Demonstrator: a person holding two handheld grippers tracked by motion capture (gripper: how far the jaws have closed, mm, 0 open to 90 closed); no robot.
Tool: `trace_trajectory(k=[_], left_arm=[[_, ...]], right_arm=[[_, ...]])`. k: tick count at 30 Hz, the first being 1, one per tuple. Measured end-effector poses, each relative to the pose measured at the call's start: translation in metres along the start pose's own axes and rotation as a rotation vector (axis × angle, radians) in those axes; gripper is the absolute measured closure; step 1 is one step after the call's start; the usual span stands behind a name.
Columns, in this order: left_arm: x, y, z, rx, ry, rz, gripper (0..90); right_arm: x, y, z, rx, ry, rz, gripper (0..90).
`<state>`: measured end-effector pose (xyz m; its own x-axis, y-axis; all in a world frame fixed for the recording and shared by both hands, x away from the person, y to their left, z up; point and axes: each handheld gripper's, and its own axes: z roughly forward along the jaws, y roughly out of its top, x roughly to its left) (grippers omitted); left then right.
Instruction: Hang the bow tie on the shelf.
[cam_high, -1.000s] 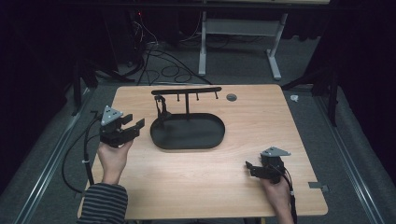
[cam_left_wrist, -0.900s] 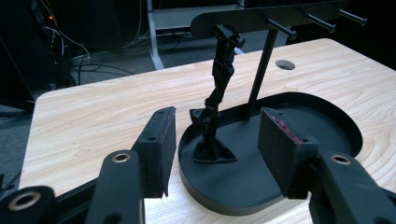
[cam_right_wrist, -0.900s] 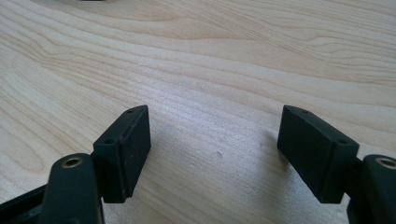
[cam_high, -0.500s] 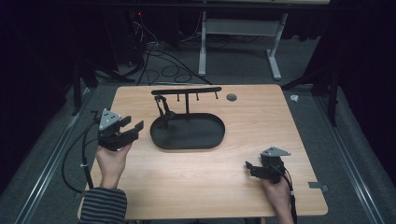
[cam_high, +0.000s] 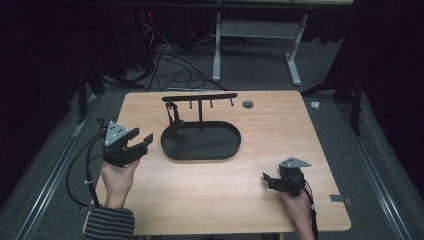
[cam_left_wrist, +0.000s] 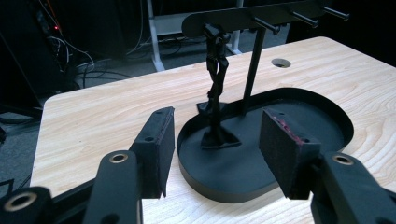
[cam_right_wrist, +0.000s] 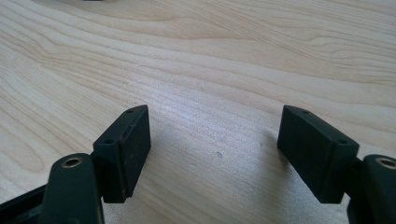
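Table (cam_high: 215, 200) of pale wood is carrying everything here, and near its middle a black oval tray (cam_high: 215, 150) is lying flat. A thin post is rising from the tray's back edge and bearing a black hook rail (cam_high: 200, 96) with short pegs. From the peg nearest the rail's left end a dark strap-like item (cam_left_wrist: 215, 70) is hanging down, its lower end resting on the tray floor; what it is exactly cannot be told.

The left gripper (cam_high: 141, 143) is hovering just beside the tray's left end, with its jaws standing wide apart and holding nothing; in the left gripper view the hanging item is showing between them, farther off.

The right gripper (cam_high: 266, 180) is sitting low over bare wood near the table's front right, well apart from the tray, with its jaws also spread and gripping nothing.
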<state>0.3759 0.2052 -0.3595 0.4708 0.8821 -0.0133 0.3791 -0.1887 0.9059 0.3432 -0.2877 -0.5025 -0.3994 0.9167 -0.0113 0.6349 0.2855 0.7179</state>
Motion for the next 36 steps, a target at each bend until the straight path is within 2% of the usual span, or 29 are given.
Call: trace_trajectory(k=[36], left_arm=[[-0.006,-0.022,-0.014,-0.007,-0.022,-0.032,45.7]], right_arm=[[0.000,0.000,0.000,0.000,0.000,0.000,26.9]])
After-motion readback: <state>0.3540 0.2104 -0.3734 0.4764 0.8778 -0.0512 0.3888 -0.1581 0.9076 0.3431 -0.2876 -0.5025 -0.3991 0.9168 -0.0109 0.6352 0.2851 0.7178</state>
